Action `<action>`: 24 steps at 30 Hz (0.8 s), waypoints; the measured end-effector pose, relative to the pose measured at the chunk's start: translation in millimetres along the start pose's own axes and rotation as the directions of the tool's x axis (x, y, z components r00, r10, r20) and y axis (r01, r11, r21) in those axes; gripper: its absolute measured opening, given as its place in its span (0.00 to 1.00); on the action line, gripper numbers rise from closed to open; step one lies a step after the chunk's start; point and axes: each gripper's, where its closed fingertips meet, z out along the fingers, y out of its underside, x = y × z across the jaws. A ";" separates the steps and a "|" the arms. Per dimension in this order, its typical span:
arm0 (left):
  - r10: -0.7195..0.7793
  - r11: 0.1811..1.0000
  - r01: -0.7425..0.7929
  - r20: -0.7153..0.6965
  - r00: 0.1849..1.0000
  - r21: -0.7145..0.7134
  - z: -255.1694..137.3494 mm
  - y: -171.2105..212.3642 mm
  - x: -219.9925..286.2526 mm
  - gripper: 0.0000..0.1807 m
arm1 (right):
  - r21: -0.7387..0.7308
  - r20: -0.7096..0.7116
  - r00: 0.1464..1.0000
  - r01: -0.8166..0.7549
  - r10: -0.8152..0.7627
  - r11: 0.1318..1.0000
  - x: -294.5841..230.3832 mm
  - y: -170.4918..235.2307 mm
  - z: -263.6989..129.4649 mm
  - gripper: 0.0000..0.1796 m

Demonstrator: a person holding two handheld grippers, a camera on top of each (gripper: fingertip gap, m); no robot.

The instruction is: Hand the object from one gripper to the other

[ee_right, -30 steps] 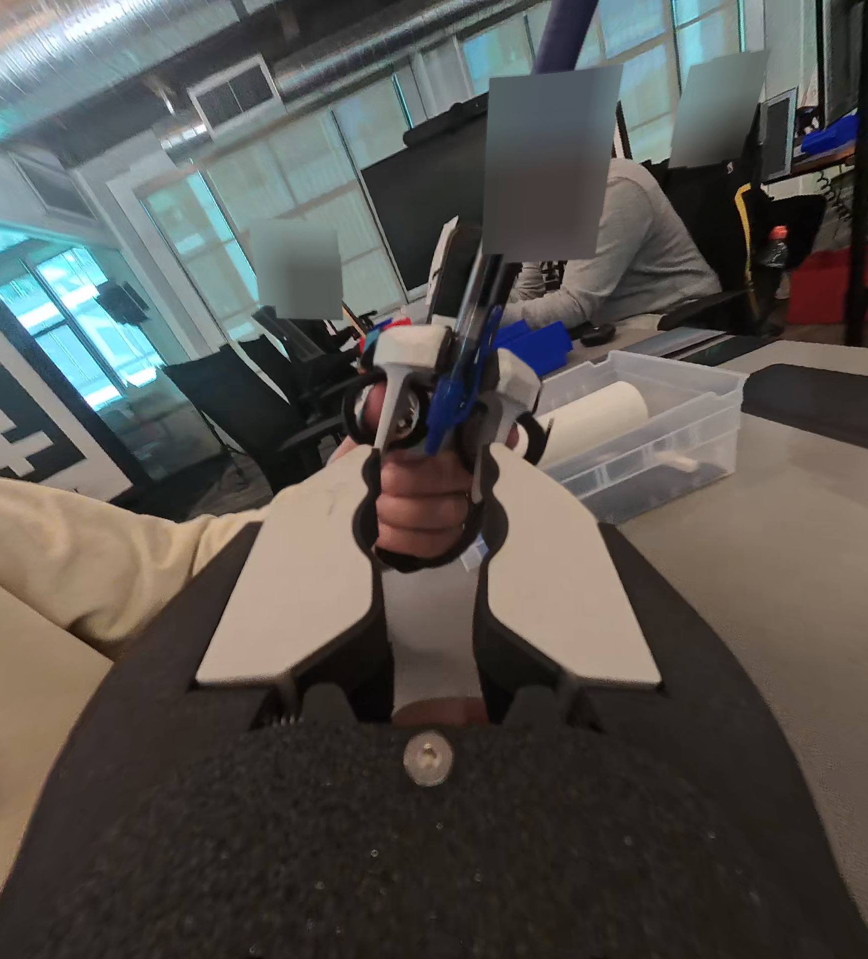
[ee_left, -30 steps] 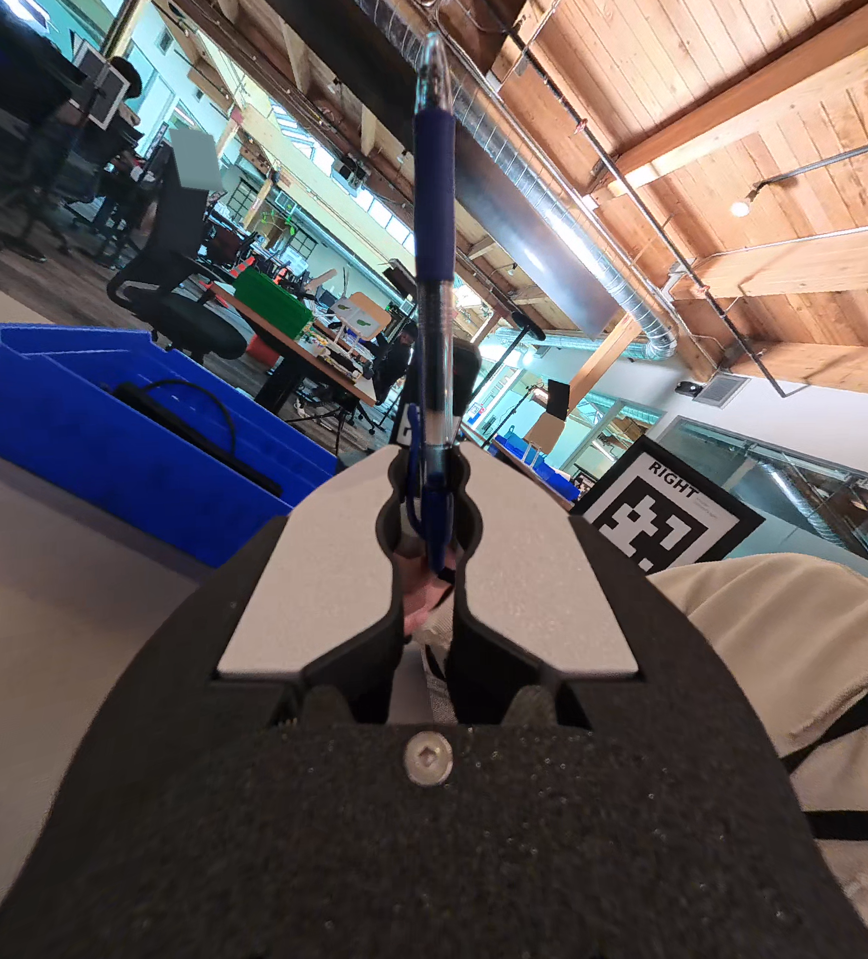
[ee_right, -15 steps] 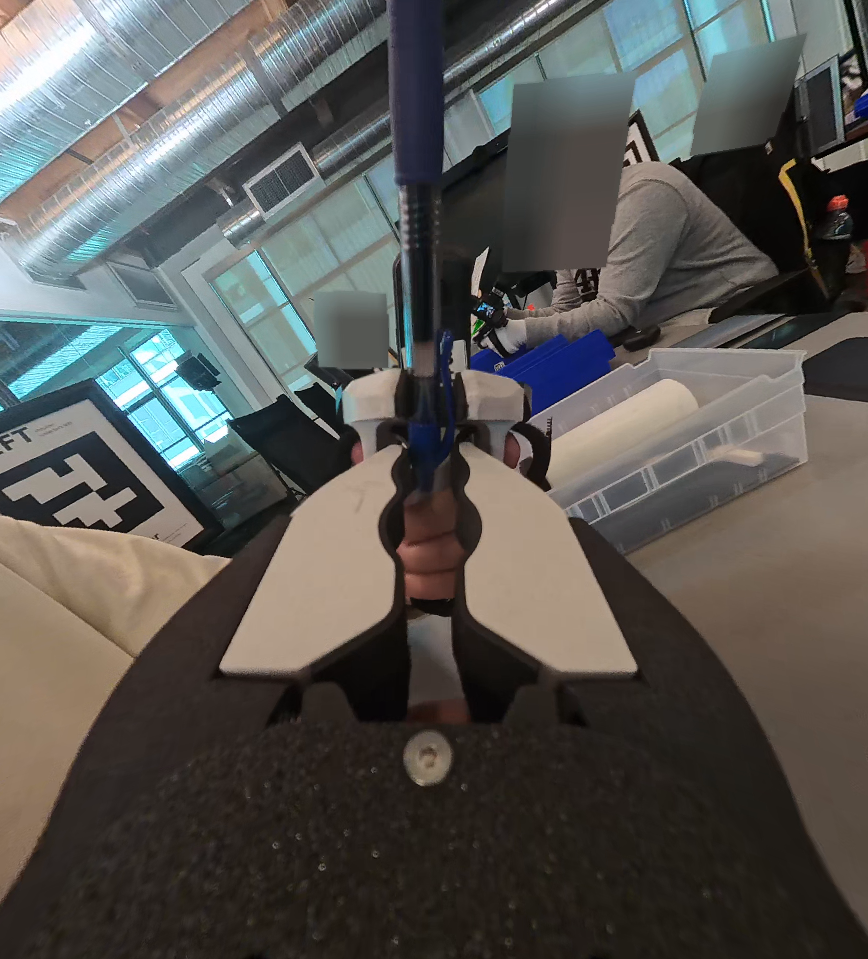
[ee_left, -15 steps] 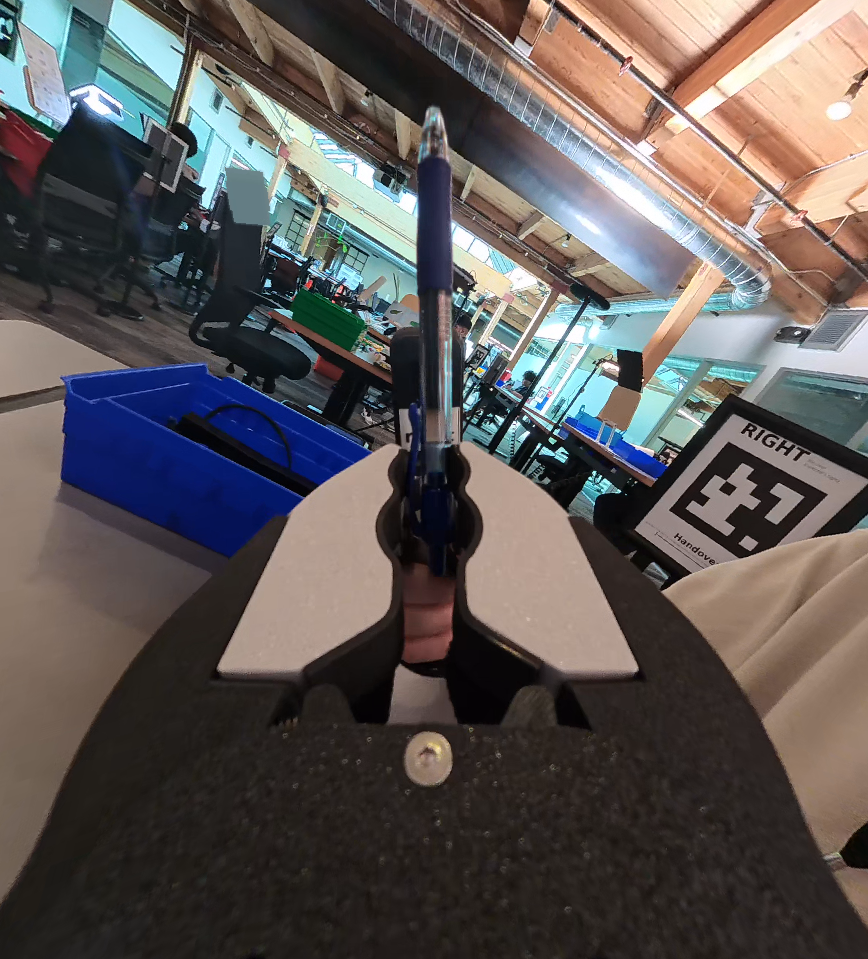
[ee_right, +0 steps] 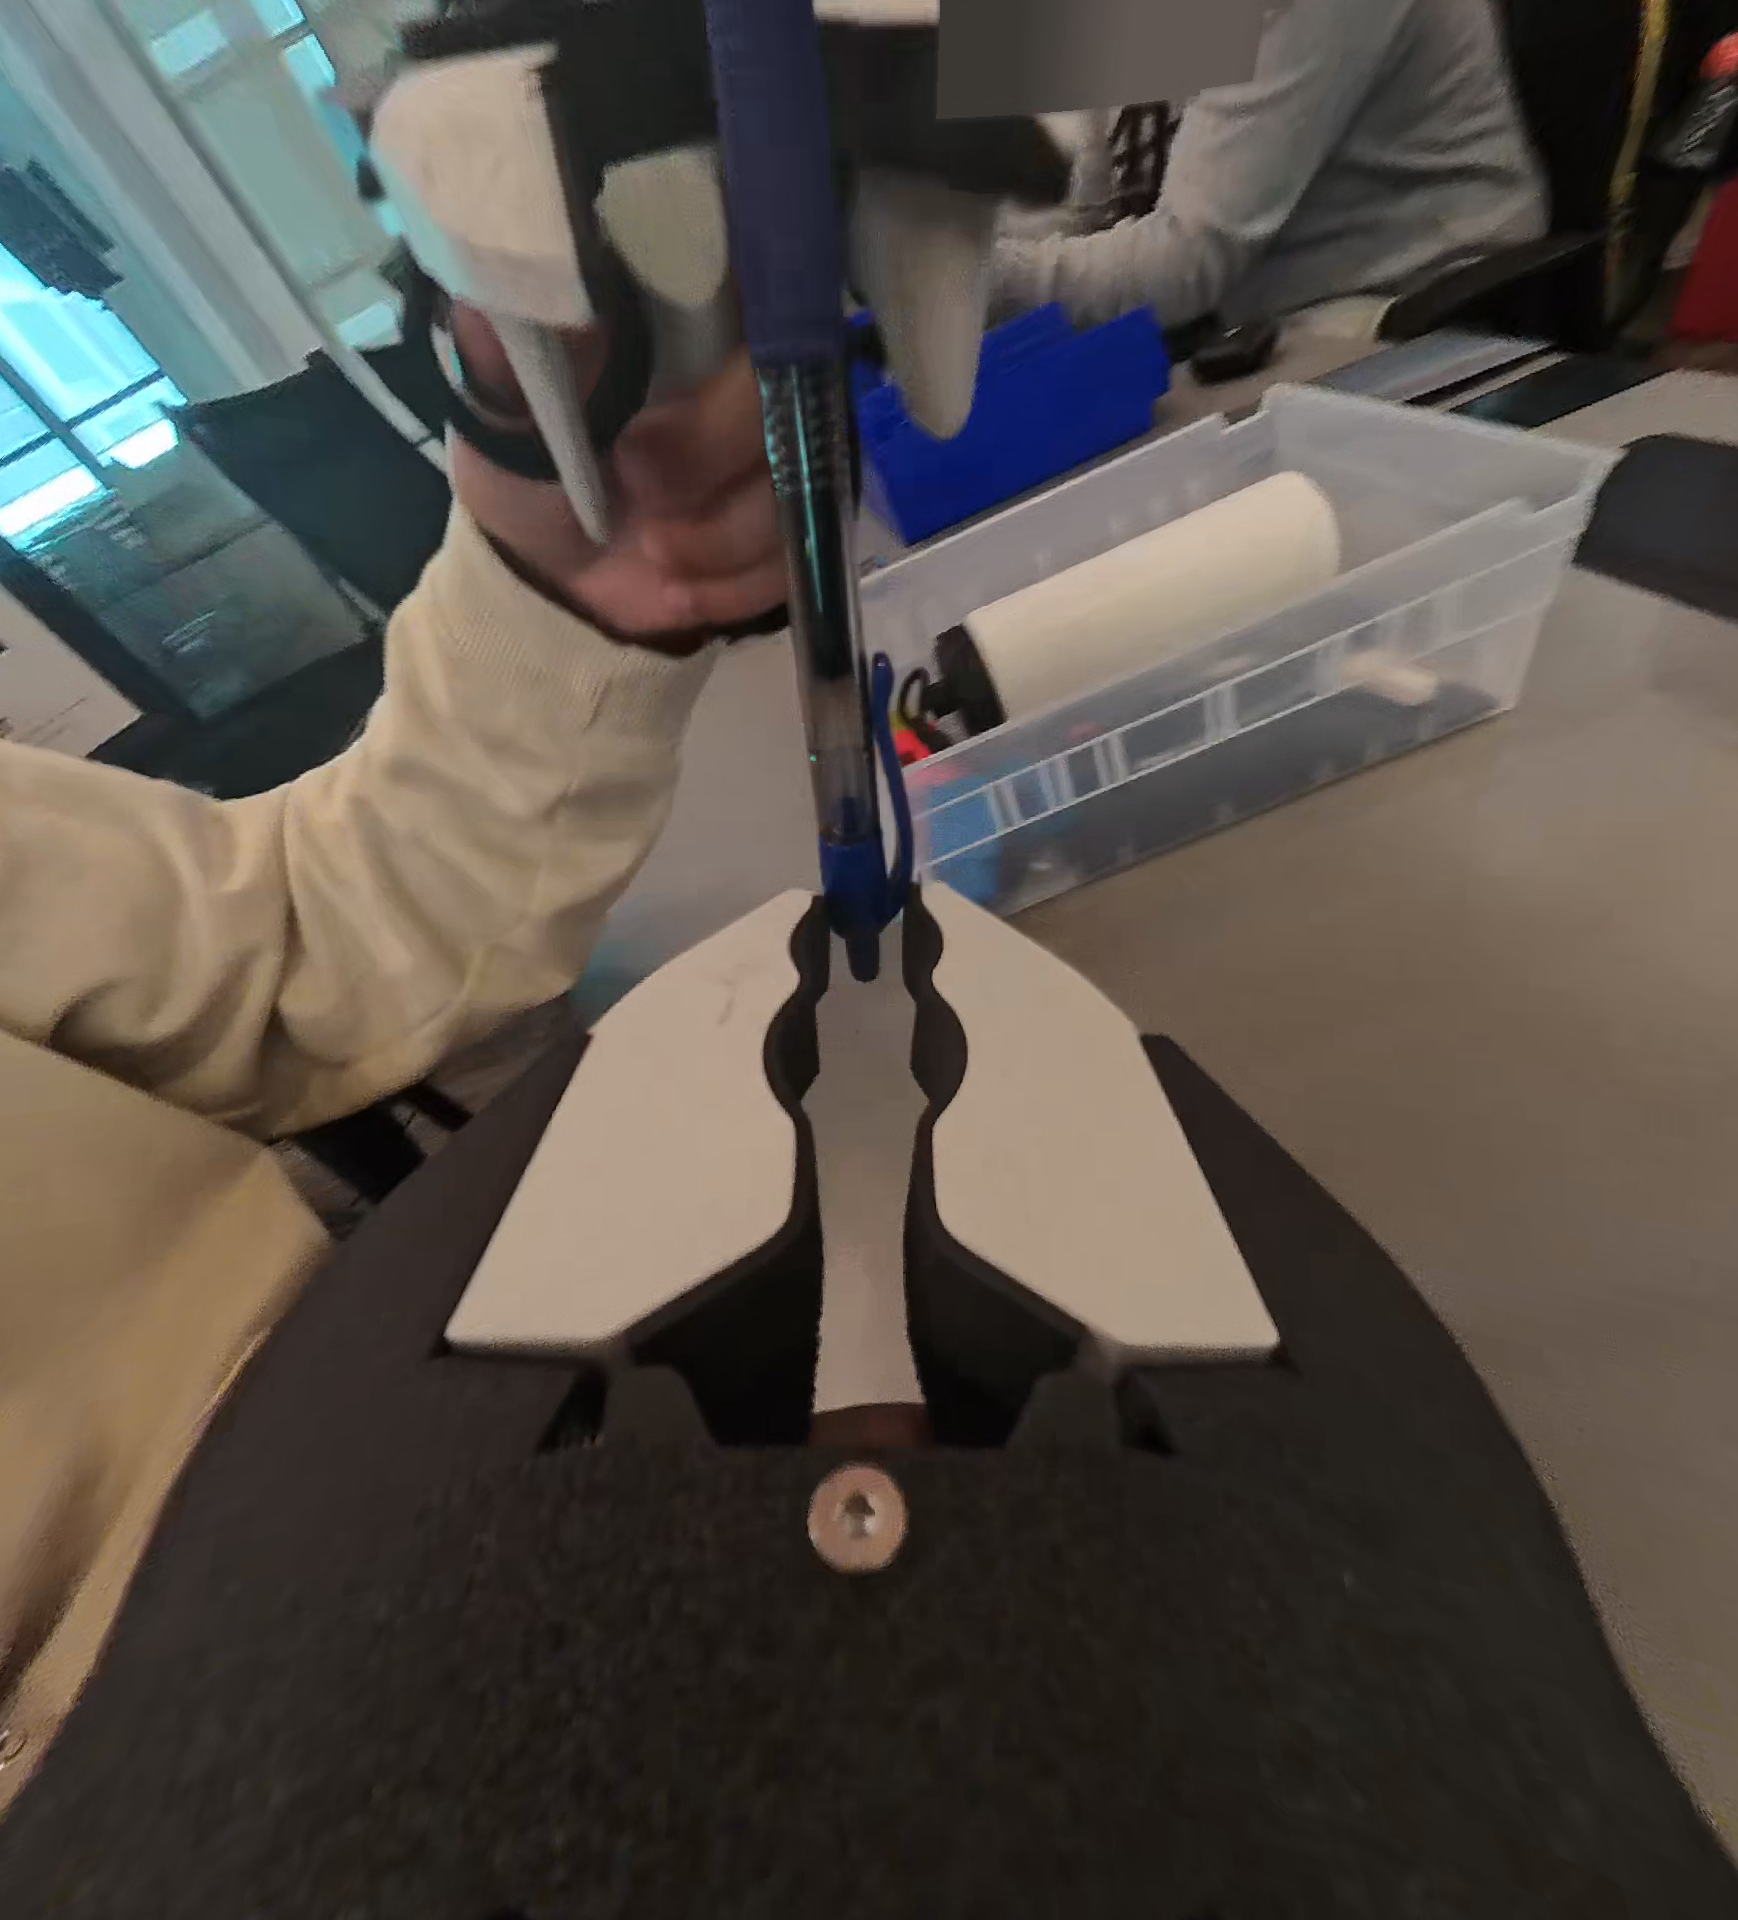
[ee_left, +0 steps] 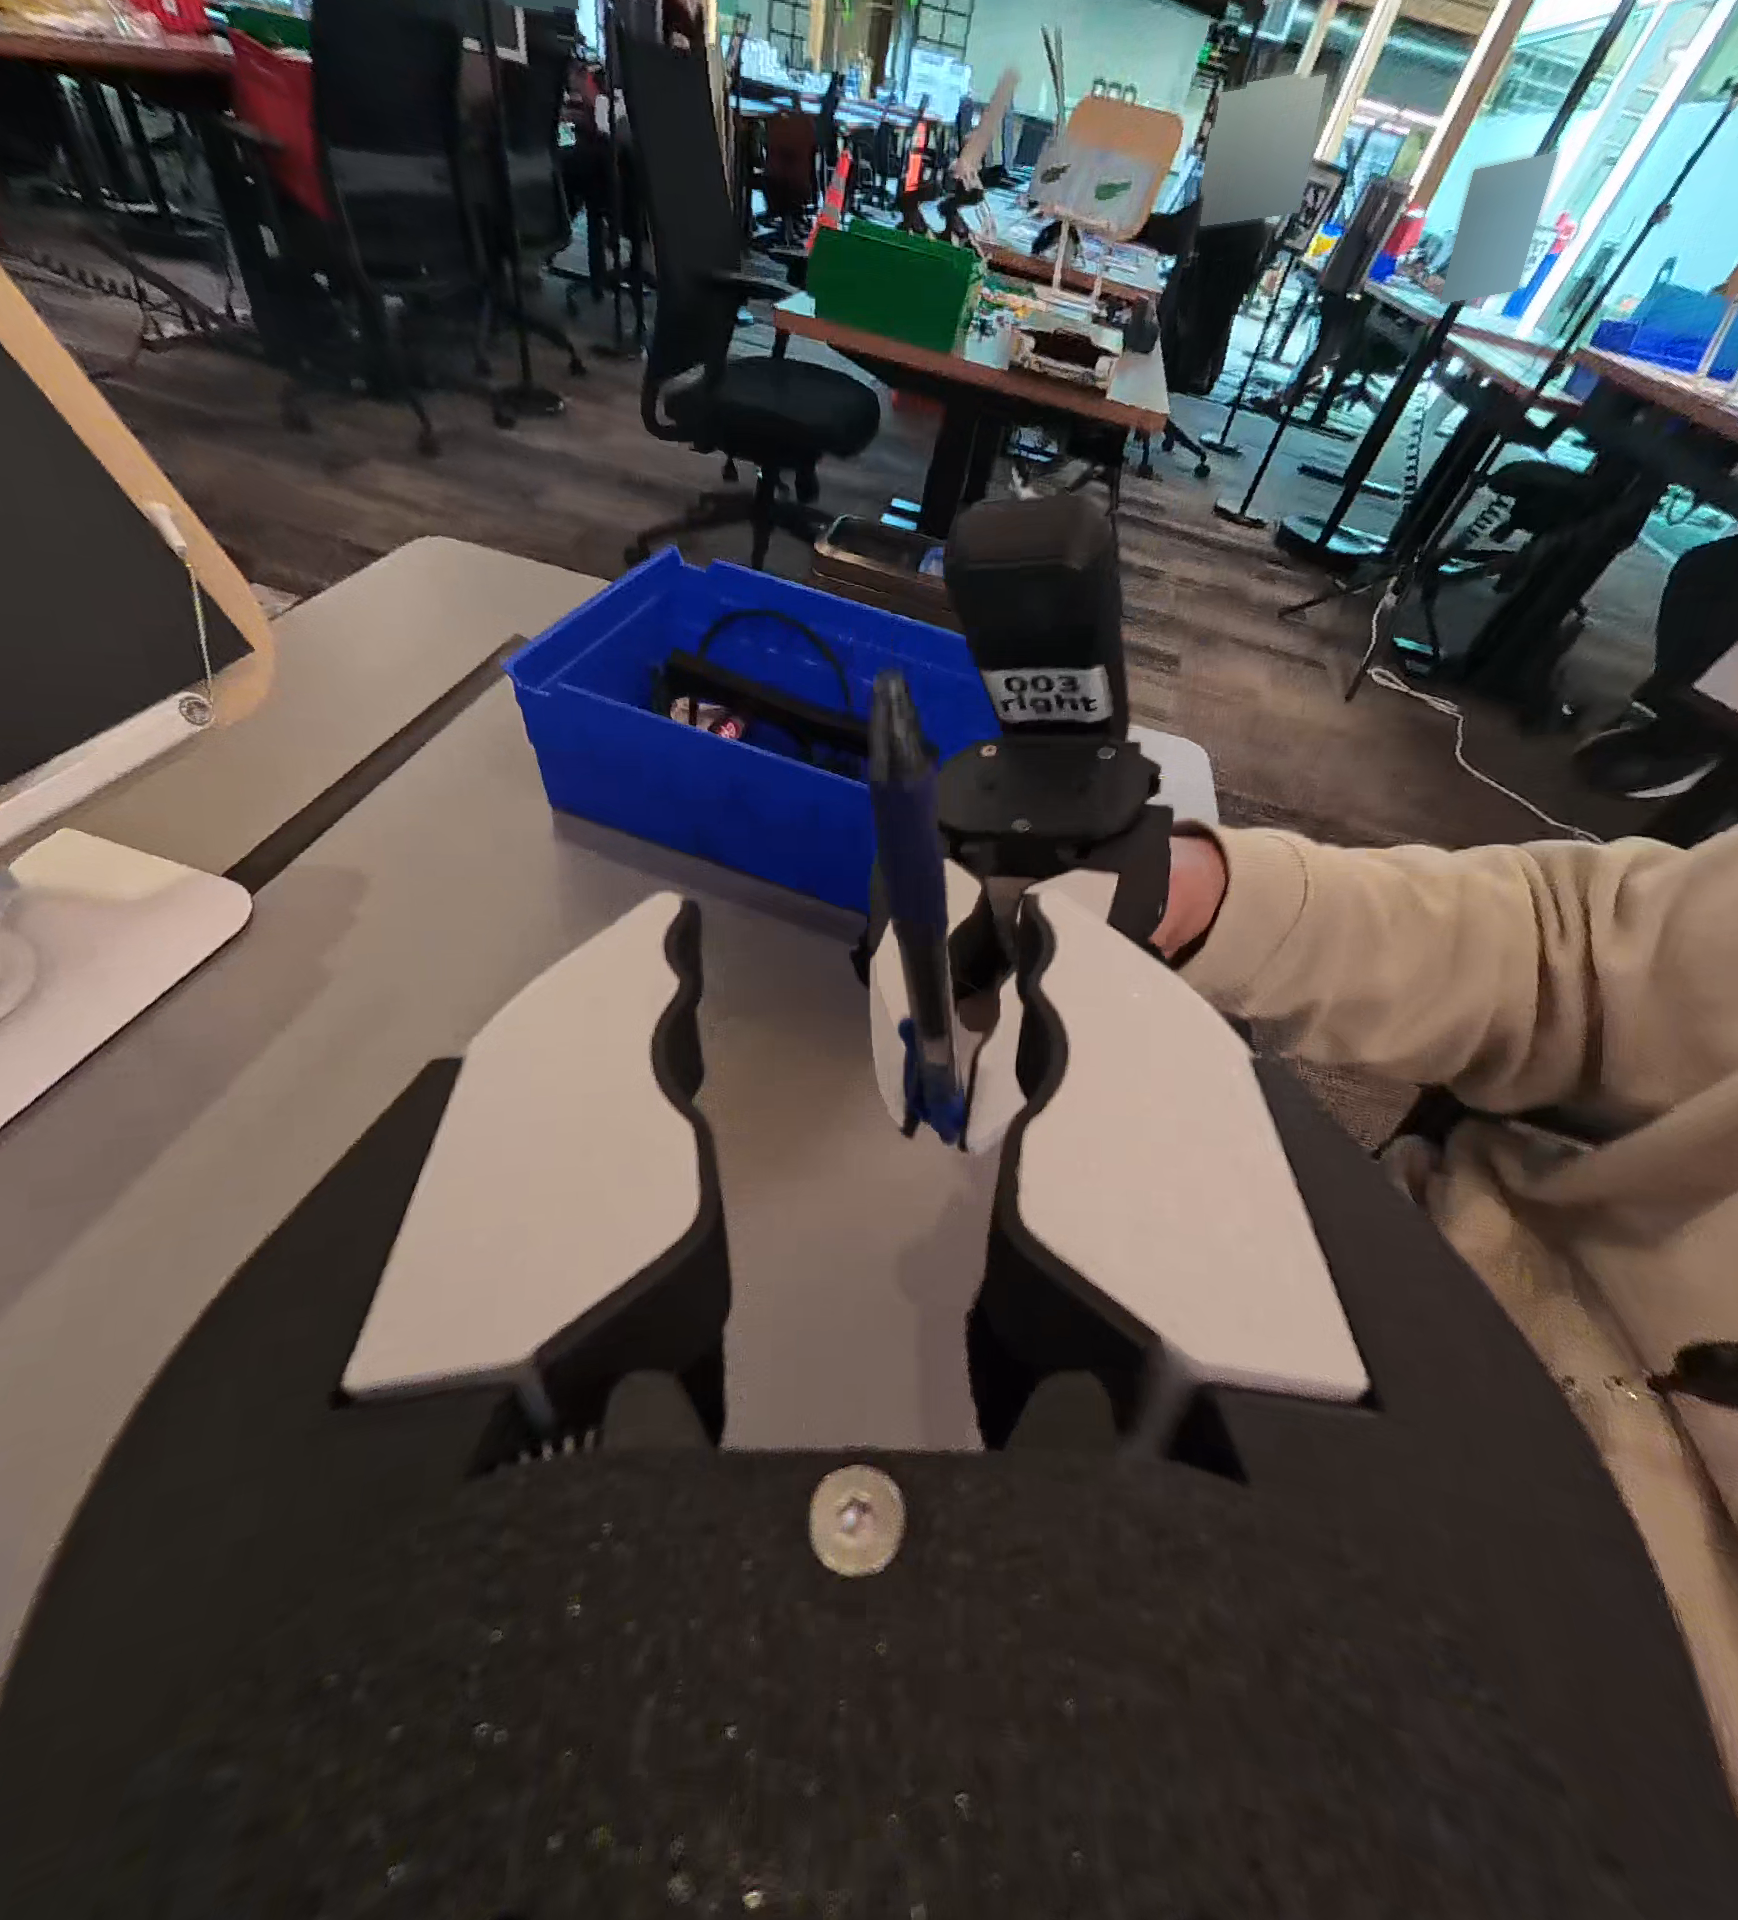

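A blue pen [ee_right: 813, 582] with a clear barrel stands upright, its clip end pinched between the fingertips of my right gripper [ee_right: 863, 902], which is shut on it. In the left wrist view the pen [ee_left: 912, 914] stands in the right gripper [ee_left: 938, 1101] just ahead. My left gripper [ee_left: 857, 920] is open and empty, its jaws wide apart in front of the pen. In the right wrist view the left gripper [ee_right: 792, 312] shows blurred at the top, its fingers [ee_right: 657, 270] either side of the pen's blue grip without touching it.
A blue bin [ee_left: 699, 790] with black cables stands on the grey table [ee_left: 377, 935] behind the grippers. A monitor foot [ee_left: 65, 935] is at the left. A clear plastic bin [ee_right: 1447, 582] with a white roll is at the right. A seated person [ee_right: 1312, 187] is behind it. Some 9 centimeters of space lies between my two pairs of fingers.
My left gripper has opened, let go of the pen and tipped down toward the table. The right gripper stays shut on the clip end and now holds the pen alone.
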 end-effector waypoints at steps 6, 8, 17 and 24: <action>-0.089 0.994 0.095 -0.103 0.991 0.052 -13.6 -4.5 2.3 0.20 | -0.059 0.087 0.996 -0.030 0.035 0.998 -16.1 20.8 27.8 0.07; -0.096 0.993 0.106 -0.157 0.983 0.056 -16.4 -3.4 6.4 0.04 | -0.059 0.098 0.994 -0.047 0.052 0.997 -16.3 22.7 30.5 0.08; -0.097 0.991 0.108 -0.147 0.984 0.073 -19.0 -6.3 1.8 0.04 | -0.011 0.099 0.992 -0.076 0.077 0.997 -11.4 16.8 24.4 0.08; -0.088 0.992 0.096 -0.099 0.991 0.085 -16.8 -9.9 -1.0 0.04 | 0.043 0.063 0.994 -0.087 0.084 0.995 -0.7 13.7 20.7 0.14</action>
